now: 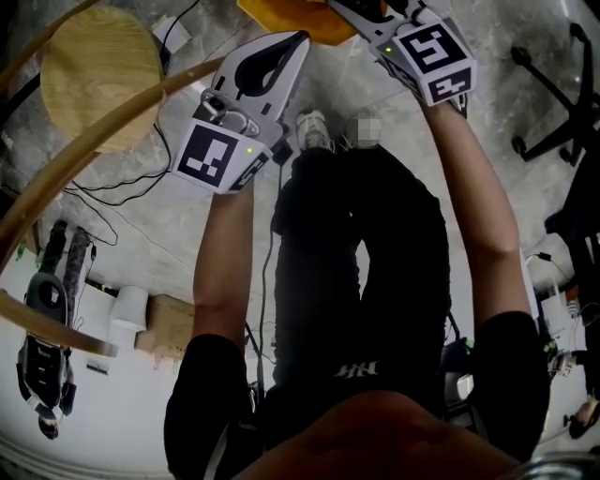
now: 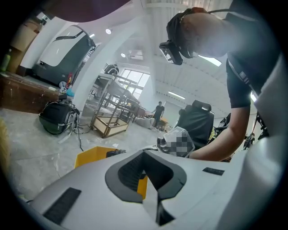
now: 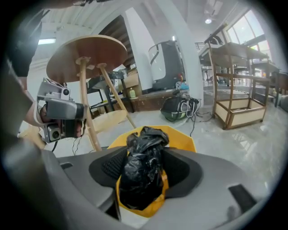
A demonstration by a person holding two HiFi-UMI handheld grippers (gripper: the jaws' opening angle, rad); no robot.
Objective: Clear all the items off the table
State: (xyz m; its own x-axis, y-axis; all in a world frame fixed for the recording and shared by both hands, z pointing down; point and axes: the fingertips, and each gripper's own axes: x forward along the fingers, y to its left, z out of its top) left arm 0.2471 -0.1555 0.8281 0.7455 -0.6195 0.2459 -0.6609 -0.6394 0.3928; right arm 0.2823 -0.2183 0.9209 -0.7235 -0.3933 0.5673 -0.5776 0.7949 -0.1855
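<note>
In the right gripper view, a crumpled black plastic bag point(image 3: 144, 164) stands between the jaws of my right gripper point(image 3: 143, 179). It fills the gap, touches both pads, and hangs over the open yellow bin point(image 3: 182, 137). The head view shows the right gripper point(image 1: 361, 9) at the top edge above that bin point(image 1: 300, 14). My left gripper point(image 1: 298, 39) is level beside it, jaws shut with nothing between them. Its own view shows the yellow bin point(image 2: 90, 157) just beyond the jaws. The round wooden table point(image 1: 98, 75) stands to the left, its top bare where it shows.
The table's splayed wooden legs point(image 3: 85, 108) stand close to the bin's left. Cables point(image 1: 112, 197) trail over the floor, and an office chair point(image 1: 553, 103) is at the right. A wooden rack point(image 3: 234, 90) and a dark bag point(image 3: 180, 108) stand farther back.
</note>
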